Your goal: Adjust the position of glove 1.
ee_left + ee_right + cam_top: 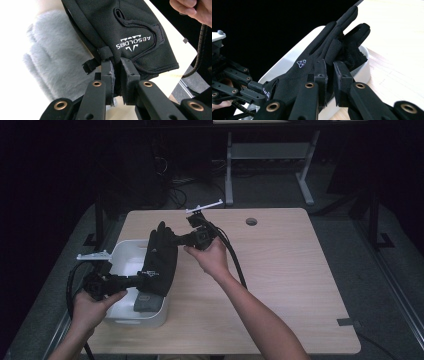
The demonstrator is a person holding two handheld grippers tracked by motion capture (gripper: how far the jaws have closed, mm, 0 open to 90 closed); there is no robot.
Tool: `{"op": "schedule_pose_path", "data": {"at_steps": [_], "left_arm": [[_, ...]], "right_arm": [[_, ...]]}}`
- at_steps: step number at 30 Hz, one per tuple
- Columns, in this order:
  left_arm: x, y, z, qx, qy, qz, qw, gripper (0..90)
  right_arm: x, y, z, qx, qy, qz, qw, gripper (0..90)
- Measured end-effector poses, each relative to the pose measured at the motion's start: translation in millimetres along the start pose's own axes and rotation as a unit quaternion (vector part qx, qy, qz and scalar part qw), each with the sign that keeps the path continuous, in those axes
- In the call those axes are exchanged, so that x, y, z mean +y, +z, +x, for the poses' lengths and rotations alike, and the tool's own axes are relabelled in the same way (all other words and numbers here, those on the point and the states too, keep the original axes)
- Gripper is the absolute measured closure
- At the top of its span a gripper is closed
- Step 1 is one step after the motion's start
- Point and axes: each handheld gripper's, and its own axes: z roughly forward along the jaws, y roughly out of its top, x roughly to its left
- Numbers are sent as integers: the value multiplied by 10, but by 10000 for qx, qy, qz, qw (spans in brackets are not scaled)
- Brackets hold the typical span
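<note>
While both grippers, left (134, 281) and right (176, 240), clamp a smooth black glove (160, 260) over the white bin (120, 254), its cuff half-hides a fuzzy grey glove (146, 303) at 6 o'clock.

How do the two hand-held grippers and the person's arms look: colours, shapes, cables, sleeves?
Both tools are matt black. The left gripper and right gripper each have two flat rectangular jaws on linkage bars with brass-coloured pivot rings. A pale three-cornered plate sits on top of the left one, and a thick black cable trails from the right one. The forearms are bare, with no sleeve visible.
</note>
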Motion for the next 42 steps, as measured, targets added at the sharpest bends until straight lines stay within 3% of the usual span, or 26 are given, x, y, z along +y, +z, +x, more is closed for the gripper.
{"op": "schedule_pose_path", "data": {"at_steps": [17, 42], "left_arm": [[-190, -55, 173, 117, -237, 58, 9996, 818], [-363, -5, 278, 130, -402, 330, 9986, 816]], "right_arm": [[-63, 326, 29, 94, 51, 185, 9998, 820], [-242, 572, -32, 96, 107, 494, 9987, 814]]}}
